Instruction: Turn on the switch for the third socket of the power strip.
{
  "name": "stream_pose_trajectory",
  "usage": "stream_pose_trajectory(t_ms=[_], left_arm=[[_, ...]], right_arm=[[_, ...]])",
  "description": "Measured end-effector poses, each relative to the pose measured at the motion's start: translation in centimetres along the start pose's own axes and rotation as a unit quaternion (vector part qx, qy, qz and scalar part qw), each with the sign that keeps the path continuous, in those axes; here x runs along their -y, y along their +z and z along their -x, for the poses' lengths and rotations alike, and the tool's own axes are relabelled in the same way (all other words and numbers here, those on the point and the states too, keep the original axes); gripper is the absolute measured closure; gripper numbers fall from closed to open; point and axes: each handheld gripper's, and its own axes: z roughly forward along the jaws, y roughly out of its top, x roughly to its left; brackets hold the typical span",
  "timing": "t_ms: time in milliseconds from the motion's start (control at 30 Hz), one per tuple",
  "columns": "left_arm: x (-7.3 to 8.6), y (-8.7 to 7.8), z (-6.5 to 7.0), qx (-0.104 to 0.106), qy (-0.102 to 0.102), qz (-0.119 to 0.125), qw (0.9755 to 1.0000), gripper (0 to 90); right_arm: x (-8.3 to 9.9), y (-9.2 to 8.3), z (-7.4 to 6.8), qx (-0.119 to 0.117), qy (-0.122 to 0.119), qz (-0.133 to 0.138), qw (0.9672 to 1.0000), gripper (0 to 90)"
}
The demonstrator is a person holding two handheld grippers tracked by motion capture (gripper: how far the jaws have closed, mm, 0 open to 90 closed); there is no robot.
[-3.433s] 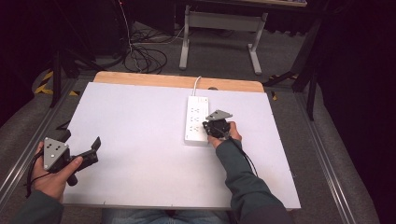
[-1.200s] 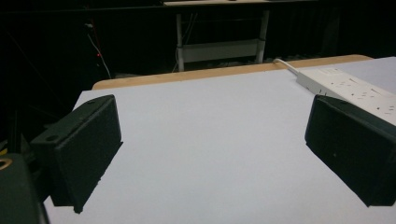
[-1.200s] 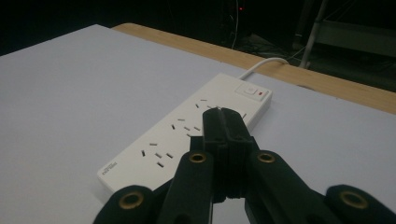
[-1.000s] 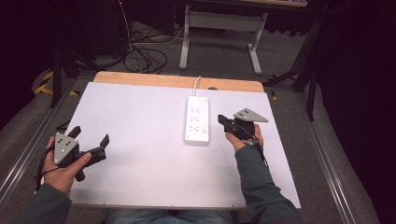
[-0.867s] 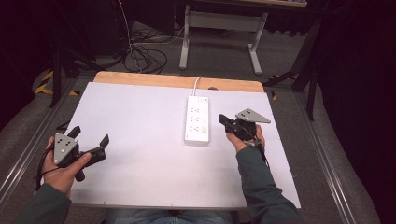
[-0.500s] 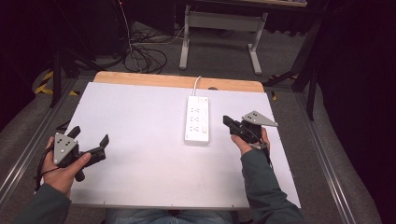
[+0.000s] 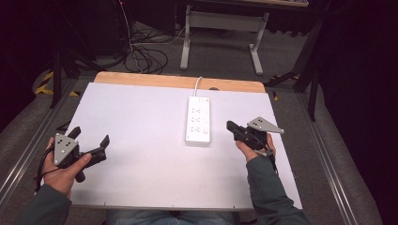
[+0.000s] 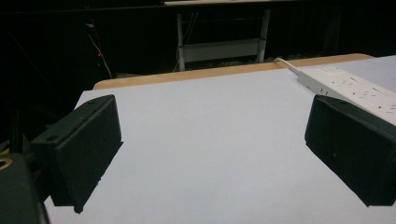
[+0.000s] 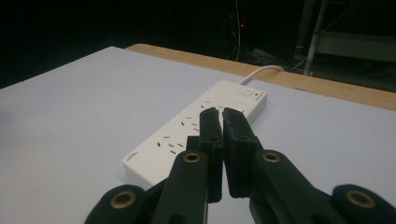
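Holding the right gripper (image 7: 230,125) just beside the near right end of the power strip (image 7: 198,120), apart from it and pointing leftward at its side. Pressing the jaws all but together, with a thin slit showing between the pads in the right gripper view, and gripping nothing.

Looking along those closed jaws at the power strip lying flat on the white table (image 7: 141,108), right of the middle, with its long side running away from the person. Seeing its red switch (image 9: 256,94) at the far end and its white cord (image 7: 197,84) leaving over the wooden strip (image 7: 178,82) at the table's back edge.

Holding the left gripper (image 7: 90,136) low at the near left corner of the table, well apart from the power strip. Spreading its jaws wide with bare tabletop between them, gripping nothing. Catching the strip at the right edge of the left gripper view, partly behind one jaw.

Finding nothing between the right gripper and the strip. Lying beyond the table on the grey floor: a tangle of dark cables (image 7: 141,58) and the legs of a grey metal stand (image 7: 220,21).
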Motion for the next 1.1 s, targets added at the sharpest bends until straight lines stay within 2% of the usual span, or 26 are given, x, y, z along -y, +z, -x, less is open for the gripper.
stream_pose_trajectory(t_ms=[133,267,500,667,1100], left_arm=[[0.0,0.0,0.0,0.000,0.001,-0.001,1.0000,4.3],[0.0,0.0,0.0,0.000,0.000,-0.001,1.0000,4.4],[0.0,0.0,0.0,0.000,-0.002,0.000,1.0000,4.4],[0.0,0.0,0.0,0.000,-0.001,0.001,1.0000,4.4],[0.0,-0.1,0.0,0.000,-0.002,-0.001,1.0000,4.4]], right_arm=[[0.2,-0.3,0.1,-0.005,-0.001,0.009,0.9999,74.9],[0.3,-0.8,0.1,-0.015,-0.001,0.018,0.9997,67.3],[0.4,-1.3,-0.4,-0.029,-0.008,0.029,0.9991,64.5],[0.4,-1.5,-0.7,-0.039,-0.011,0.036,0.9985,55.8],[0.8,-2.0,-0.3,-0.047,-0.010,0.046,0.9978,47.4]])
